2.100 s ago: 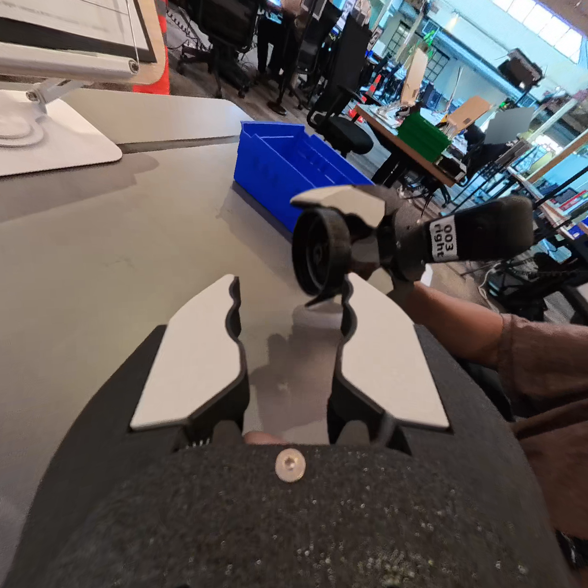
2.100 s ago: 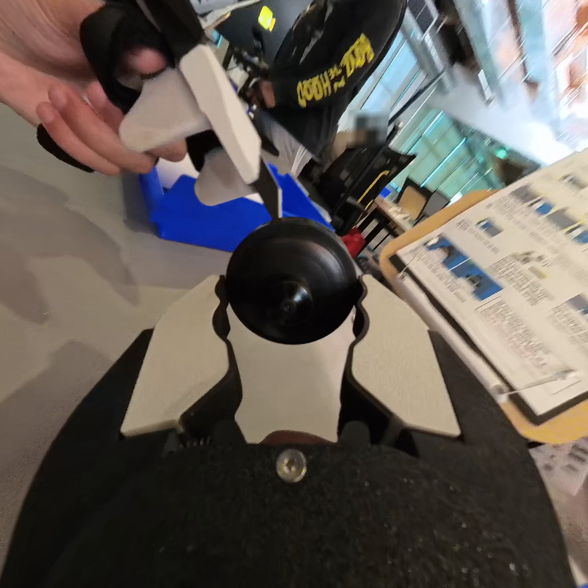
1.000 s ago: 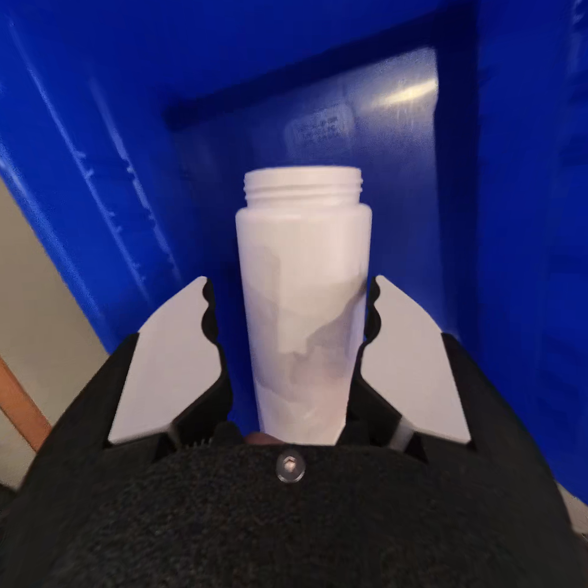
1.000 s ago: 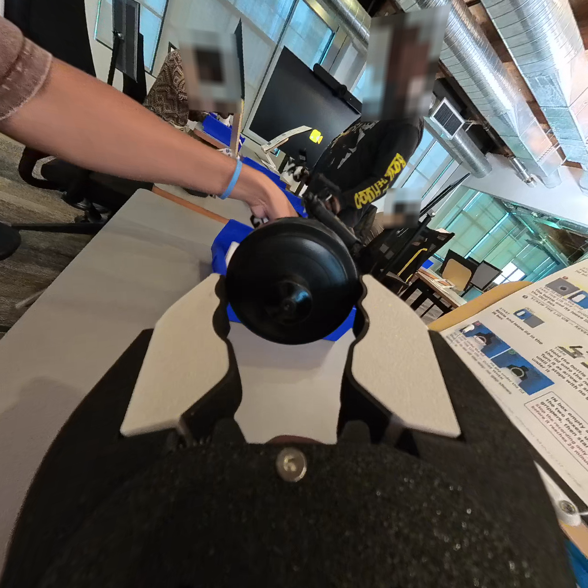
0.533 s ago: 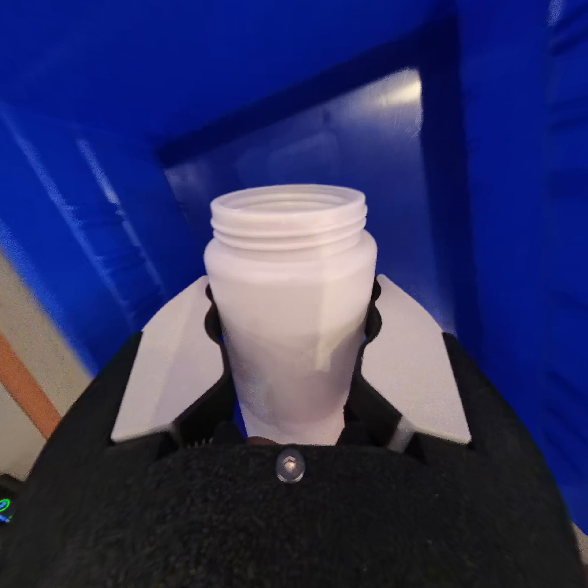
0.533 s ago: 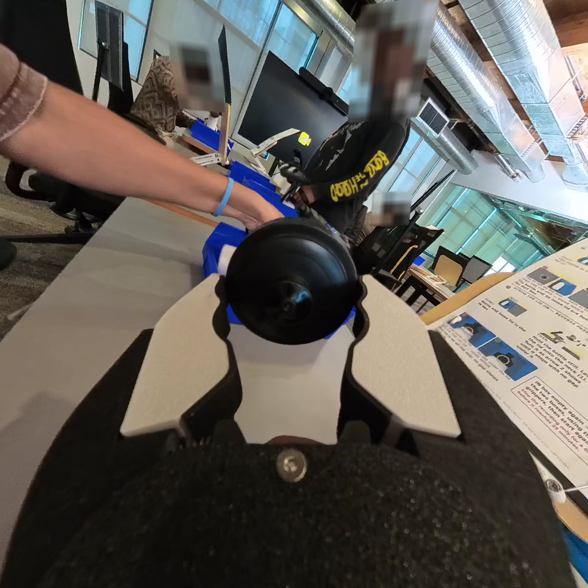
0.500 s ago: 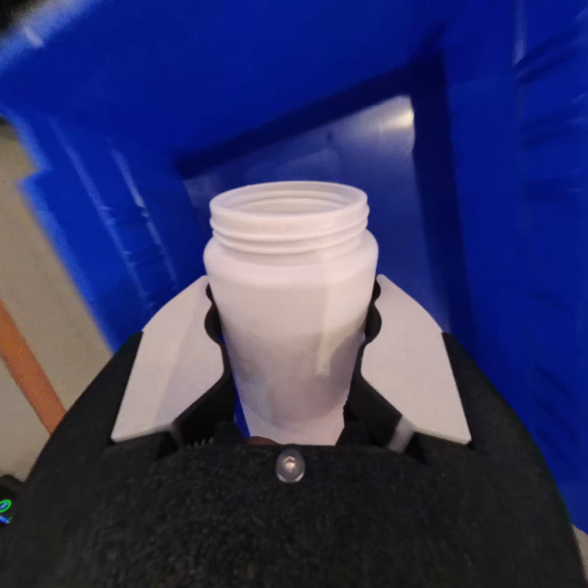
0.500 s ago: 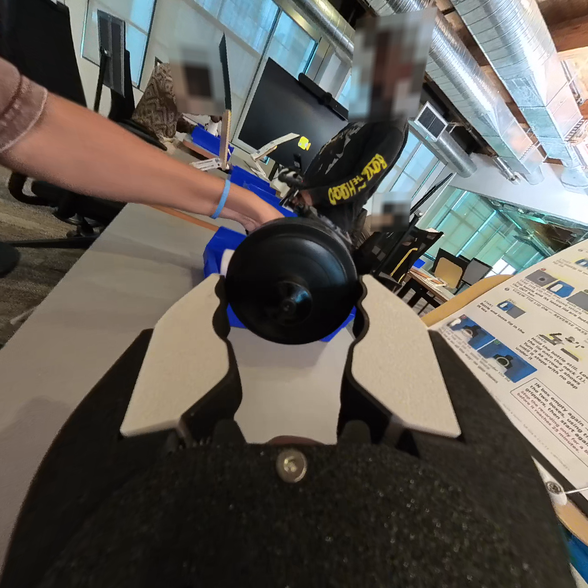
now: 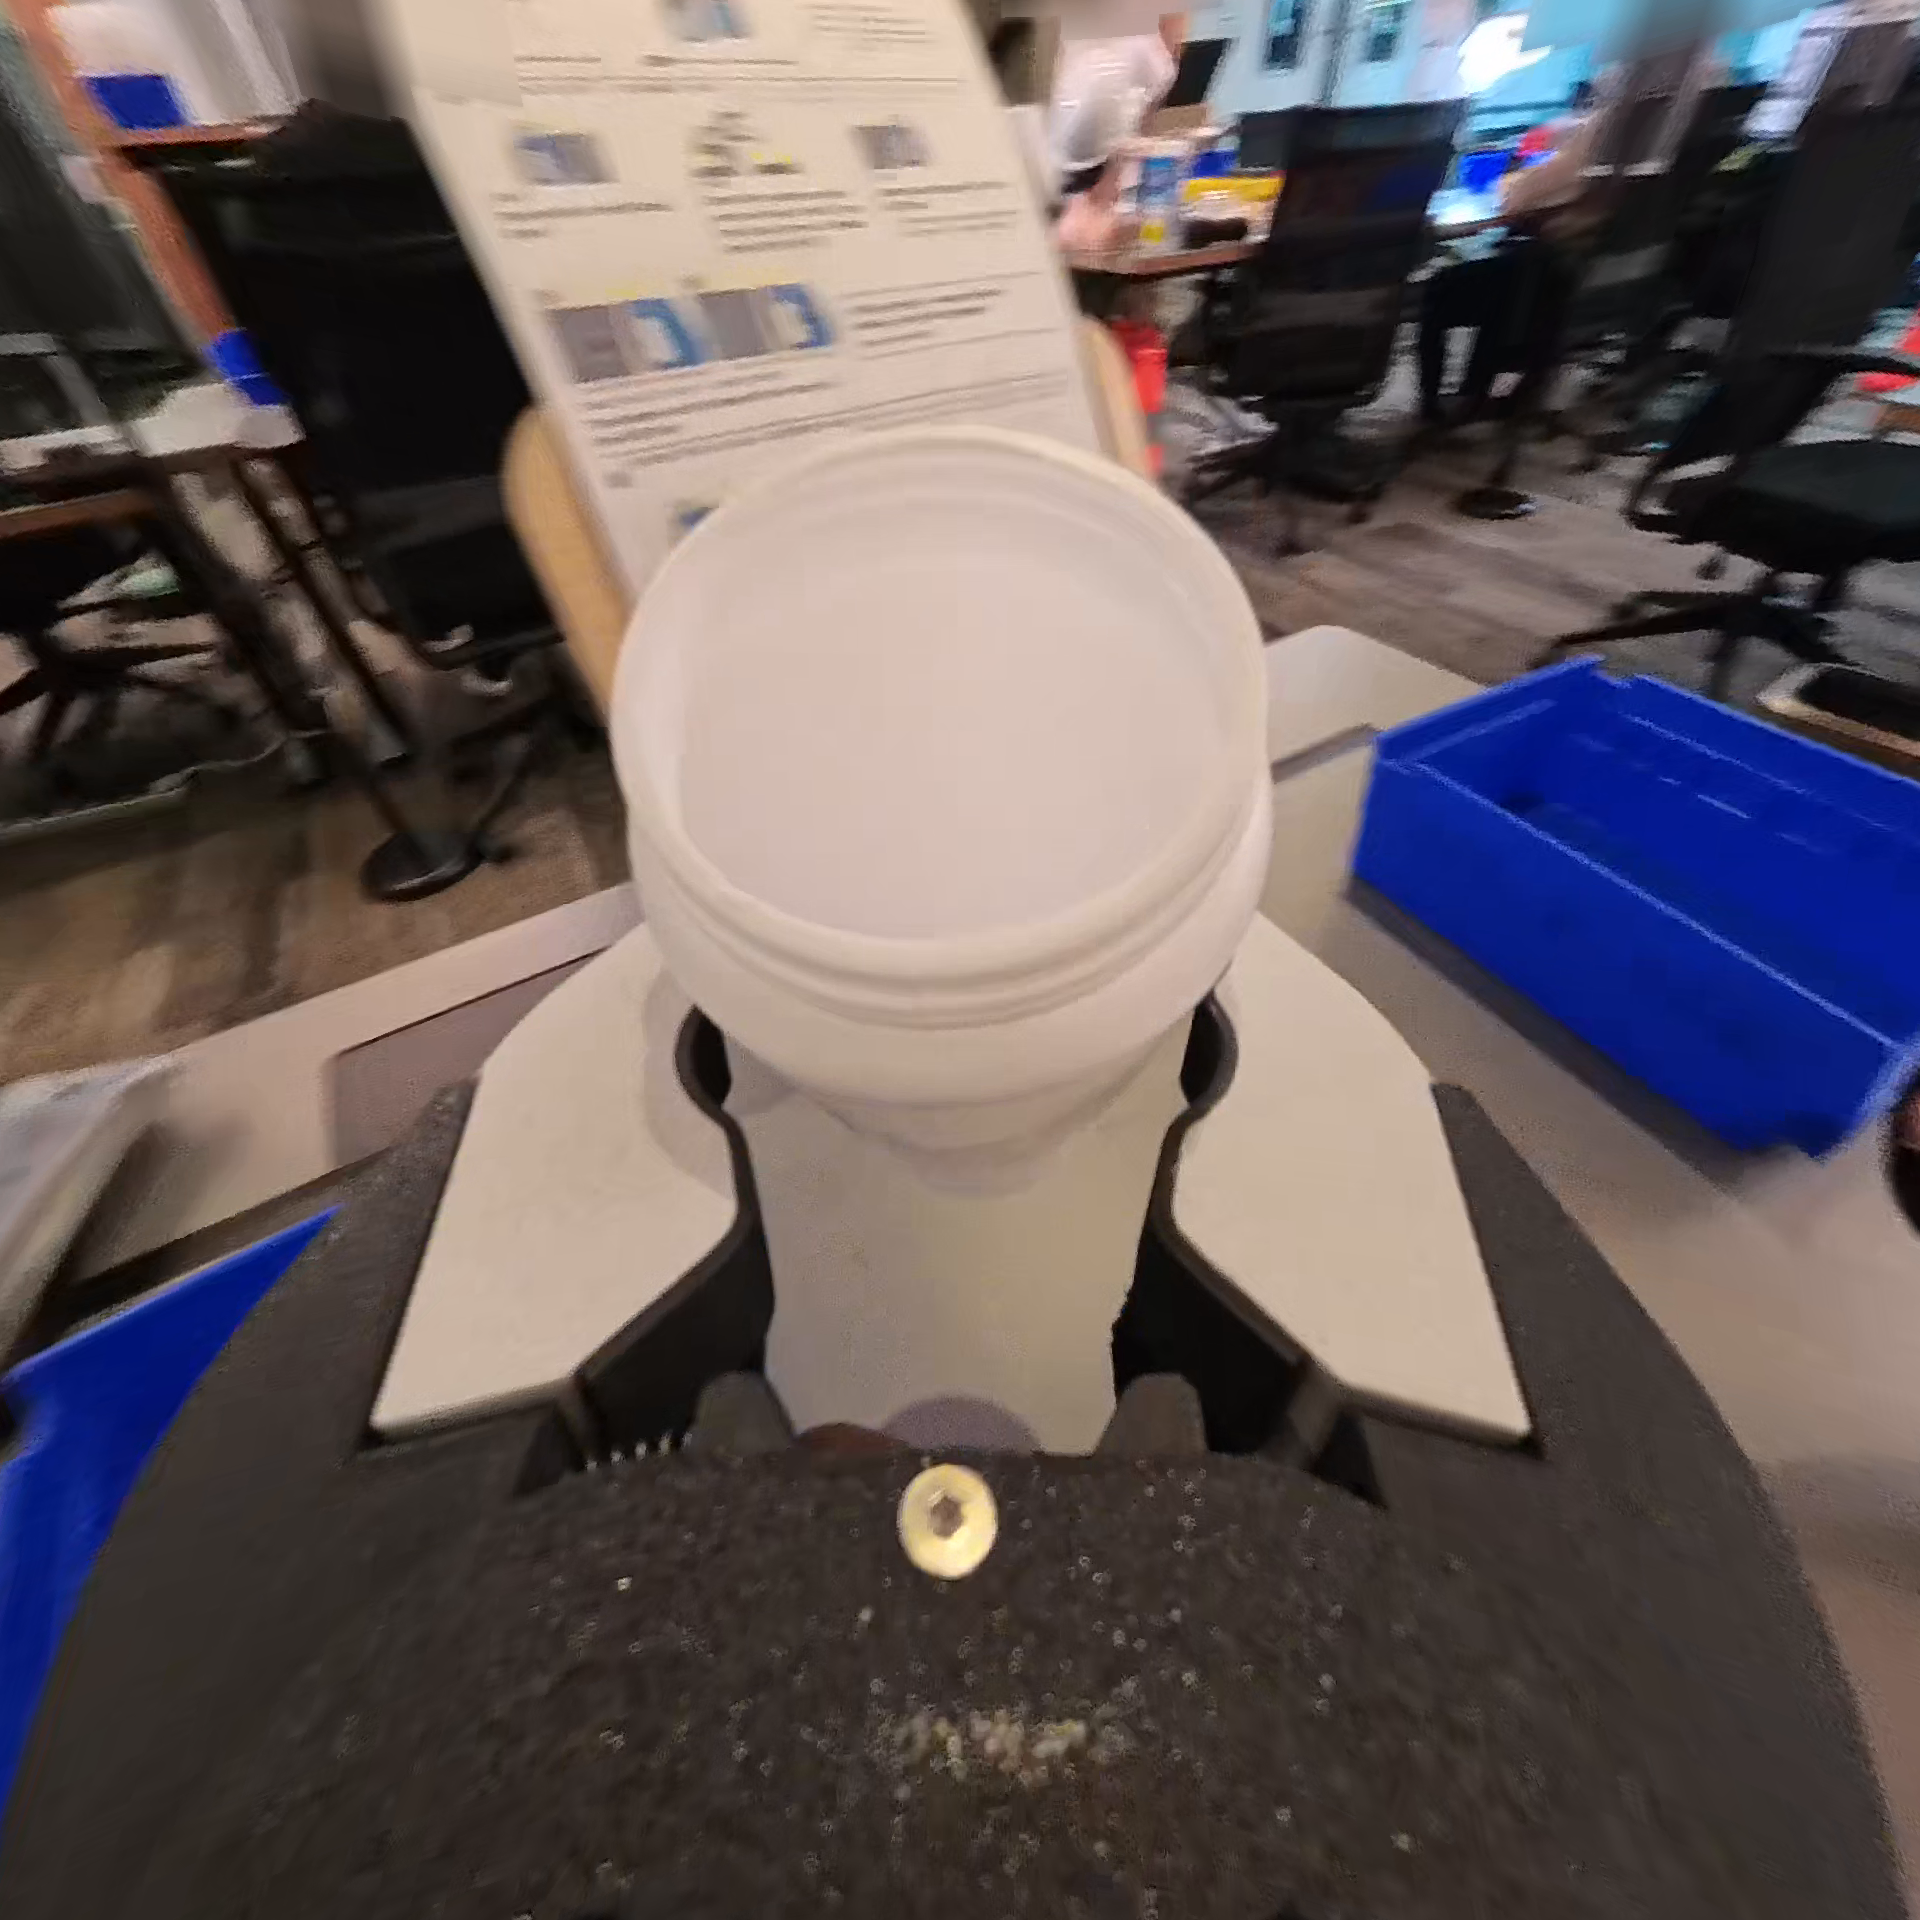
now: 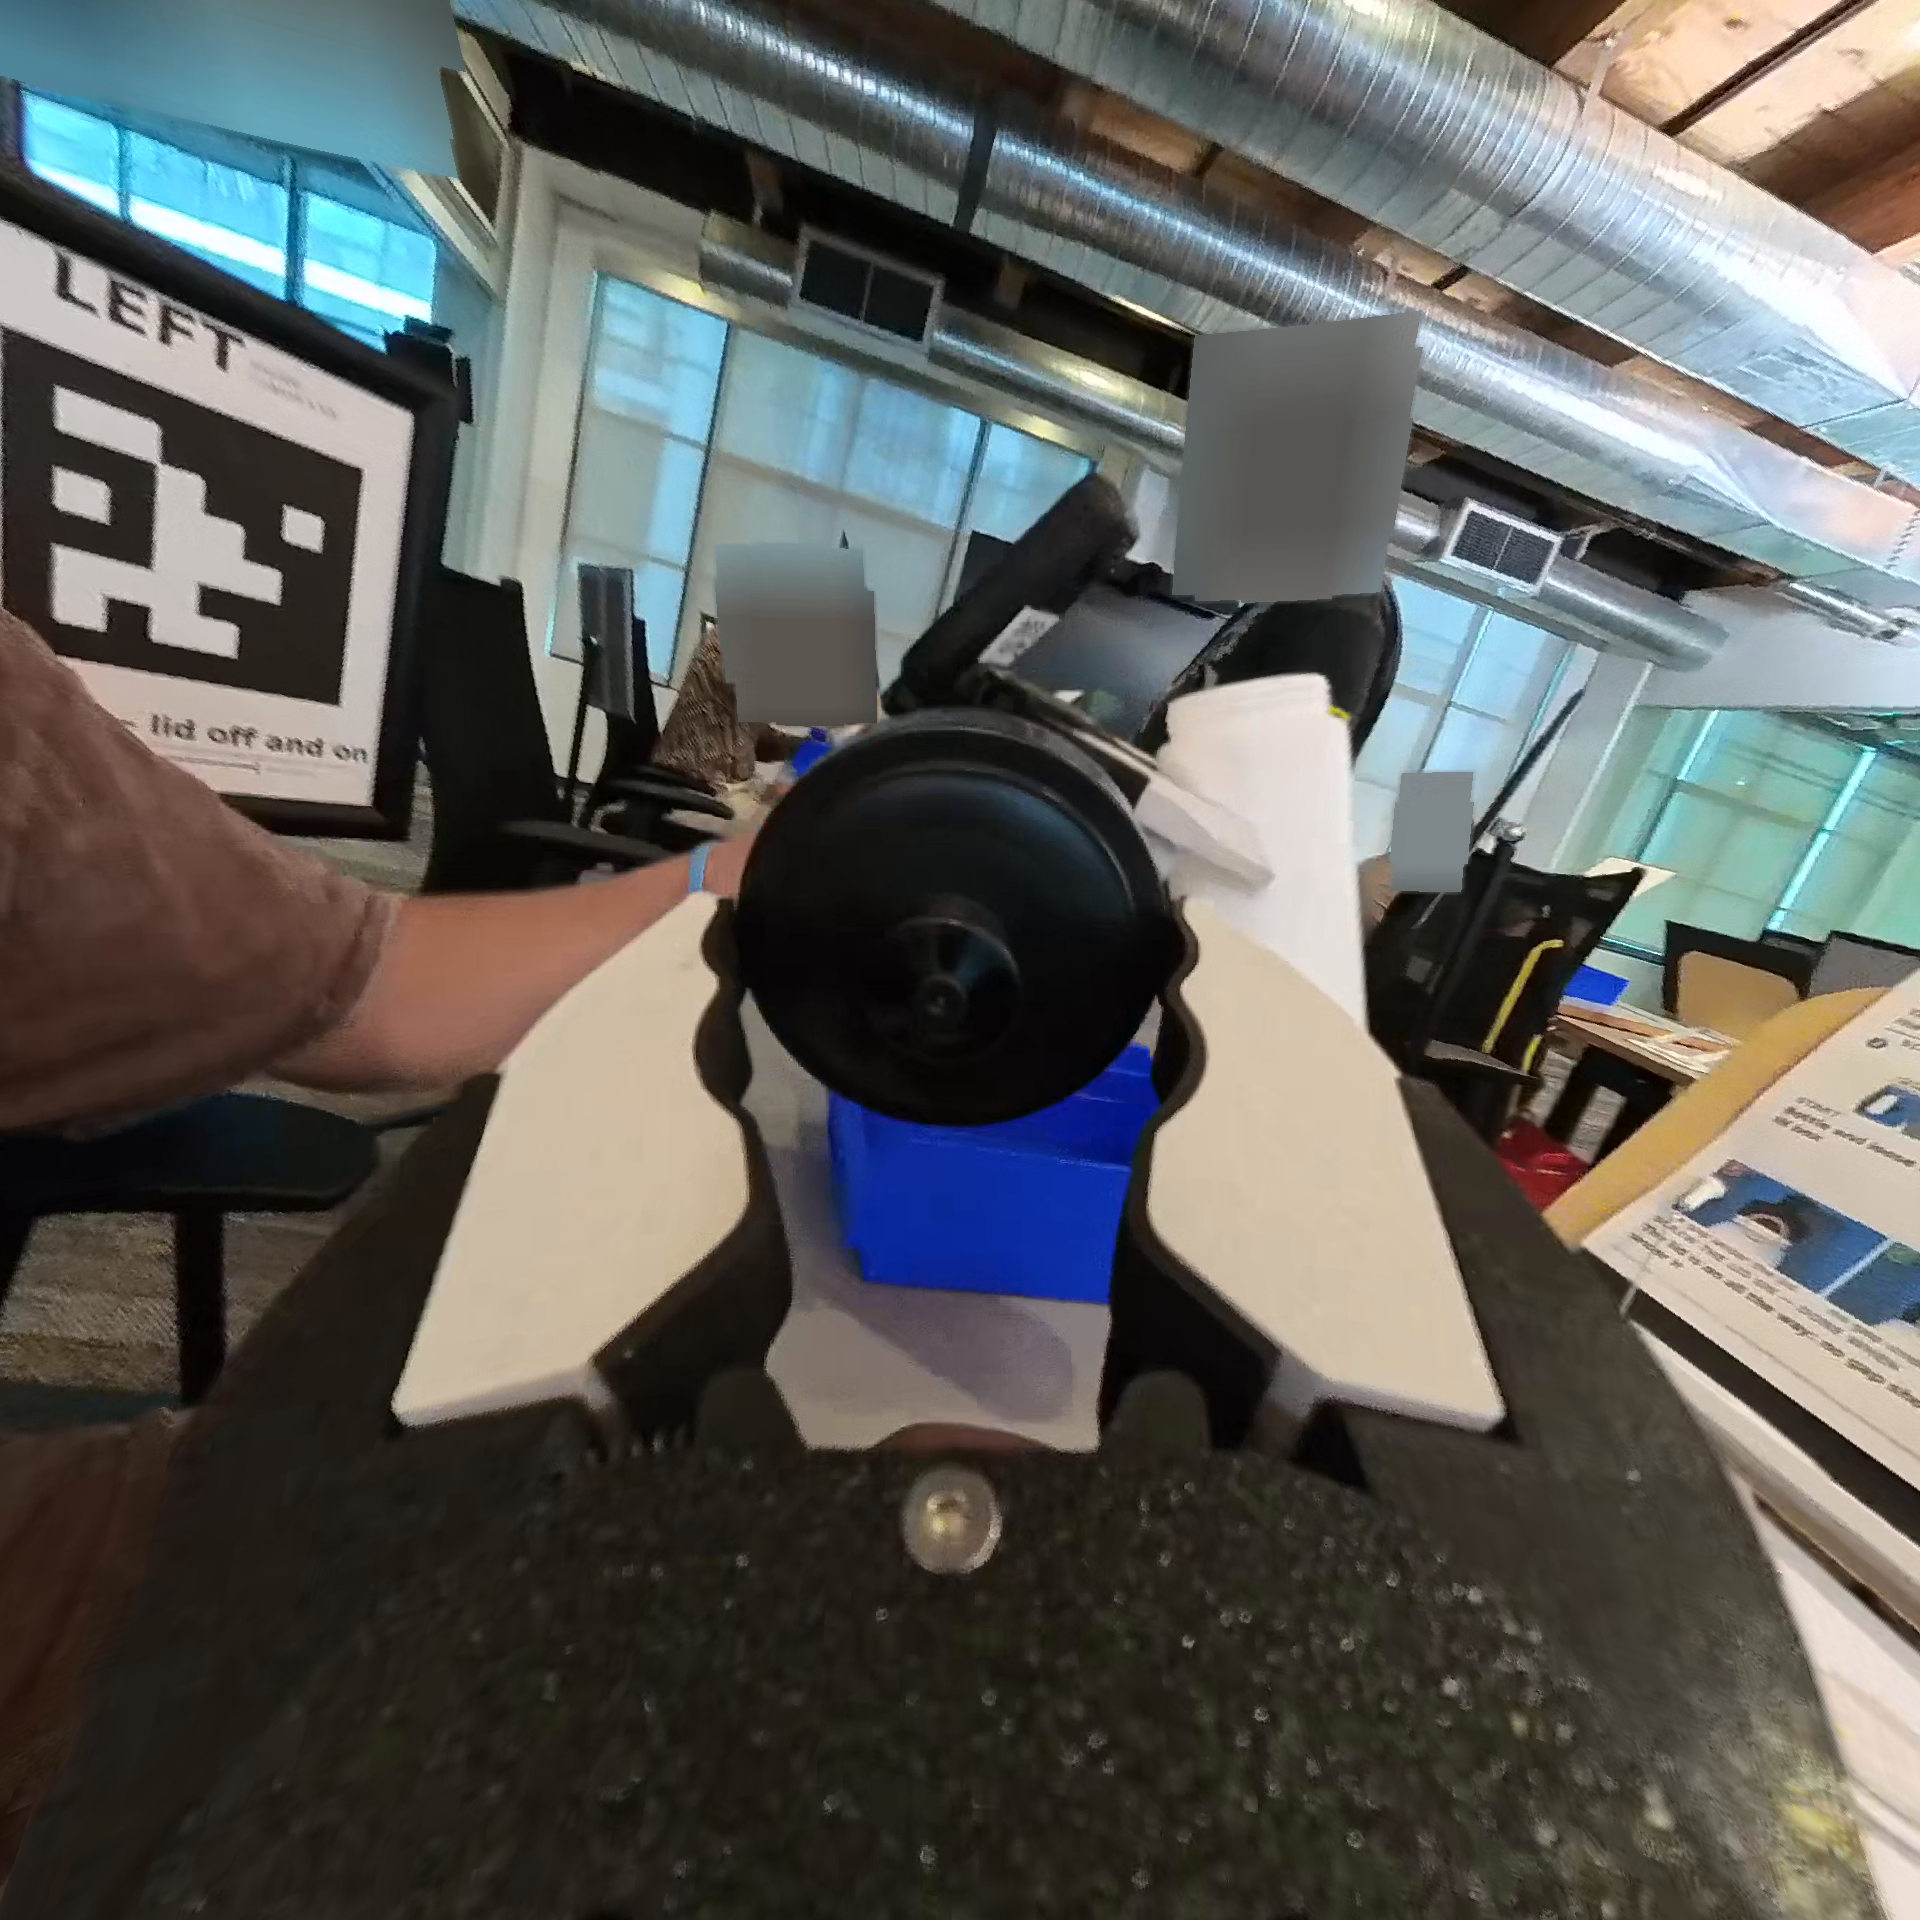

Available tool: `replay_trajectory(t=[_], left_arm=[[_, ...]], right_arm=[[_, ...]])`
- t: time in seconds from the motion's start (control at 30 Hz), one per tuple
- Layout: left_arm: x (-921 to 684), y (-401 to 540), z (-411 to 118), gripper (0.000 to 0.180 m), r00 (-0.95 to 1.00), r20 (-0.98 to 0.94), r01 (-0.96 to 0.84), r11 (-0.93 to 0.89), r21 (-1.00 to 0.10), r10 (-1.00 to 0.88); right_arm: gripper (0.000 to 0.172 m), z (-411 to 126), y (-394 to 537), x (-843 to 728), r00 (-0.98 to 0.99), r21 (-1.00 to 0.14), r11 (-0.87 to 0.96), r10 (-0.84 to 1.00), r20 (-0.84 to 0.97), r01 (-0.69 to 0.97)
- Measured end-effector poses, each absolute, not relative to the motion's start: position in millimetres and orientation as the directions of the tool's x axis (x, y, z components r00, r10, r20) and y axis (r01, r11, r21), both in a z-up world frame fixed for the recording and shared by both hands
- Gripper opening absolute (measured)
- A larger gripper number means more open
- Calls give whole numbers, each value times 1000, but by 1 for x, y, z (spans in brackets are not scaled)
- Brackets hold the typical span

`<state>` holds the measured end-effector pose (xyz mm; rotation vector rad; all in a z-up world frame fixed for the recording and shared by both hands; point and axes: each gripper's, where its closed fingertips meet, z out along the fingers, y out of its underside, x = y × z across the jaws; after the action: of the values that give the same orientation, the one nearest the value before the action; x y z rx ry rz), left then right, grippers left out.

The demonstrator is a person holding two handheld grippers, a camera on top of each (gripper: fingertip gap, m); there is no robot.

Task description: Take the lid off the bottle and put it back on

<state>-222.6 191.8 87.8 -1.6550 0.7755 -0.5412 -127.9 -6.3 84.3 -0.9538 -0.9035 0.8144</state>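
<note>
My left gripper (image 9: pixel 951 1039) is shut on a white bottle (image 9: pixel 940 790) with no lid. Its threaded open mouth faces the camera and it is lifted above the grey table (image 9: pixel 1621 1299). In the right wrist view the same bottle (image 10: pixel 1288 821) shows in the air behind the lid, held by the left gripper. My right gripper (image 10: pixel 951 977) is shut on a round black lid (image 10: pixel 940 925), both pads pressed on its rim.
A blue bin (image 9: pixel 1662 894) stands on the table at the right of the left wrist view and shows below the lid in the right wrist view (image 10: pixel 987 1226). An instruction board (image 9: pixel 769 239) stands behind. A person's arm (image 10: pixel 312 956) reaches across from the left. Office chairs and desks lie beyond.
My left gripper closed on the bottle inside the blue bin and lifted it out, turning it up toward the room. My right gripper kept the black lid and swung to face the bottle.
</note>
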Motion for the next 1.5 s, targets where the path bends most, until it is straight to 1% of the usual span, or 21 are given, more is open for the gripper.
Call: replay_trajectory(t=[0.17,0.23,0.3,0.37,0.47,0.57,0.67,0.8,0.9,1.0,1.1,1.27,1.33,1.4,1.5], left_arm=[[-148,186,36,86,580,-106,-210,-22,-978,-808],[-126,189,6,86,528,-84,-233,-50,-971,-845],[-109,193,-20,86,481,-37,-254,-98,-962,-876],[-98,193,-37,86,427,-35,-309,-109,-945,-904],[-92,182,-53,86,326,-75,-424,-75,-902,-942],[-94,177,-62,86,298,-125,-477,-34,-878,-946],[-98,169,-65,86,277,-99,-473,-46,-880,-956],[-103,162,-64,86,252,-94,-488,-43,-872,-963],[-103,153,-61,86,217,-94,-491,-26,-871,-972],[-98,146,-64,86,192,-106,-490,-2,-872,-976],[-93,144,-64,87,193,-89,-443,-5,-897,-977],[-90,144,-58,88,189,-57,-345,-12,-938,-980],[-91,145,-54,97,190,-22,-297,-36,-954,-982],[-91,147,-50,102,196,0,-246,-49,-968,-981],[-94,150,-44,101,203,7,-167,-42,-985,-979]], right_arm=[[76,93,-3,-114,380,-918,302,905,191,-258],[76,91,1,-109,385,-919,288,907,171,-270],[76,84,6,-107,397,-927,276,904,160,-253],[76,77,13,-105,416,-935,264,897,149,-235],[76,68,23,-101,441,-946,248,887,135,-210],[76,61,34,-94,489,-958,246,860,147,-145],[76,53,50,-86,544,-977,209,825,153,-42],[76,31,79,-73,633,-980,25,760,145,196],[76,23,88,-69,645,-944,-103,753,132,313],[76,23,97,-67,649,-904,-167,747,144,392],[76,19,106,-64,635,-832,-201,742,215,517],[76,17,113,-61,614,-761,-230,743,266,607],[76,16,112,-61,611,-749,-240,746,264,617],[76,15,109,-61,608,-736,-250,749,264,629],[76,15,106,-62,604,-722,-256,749,273,643]])
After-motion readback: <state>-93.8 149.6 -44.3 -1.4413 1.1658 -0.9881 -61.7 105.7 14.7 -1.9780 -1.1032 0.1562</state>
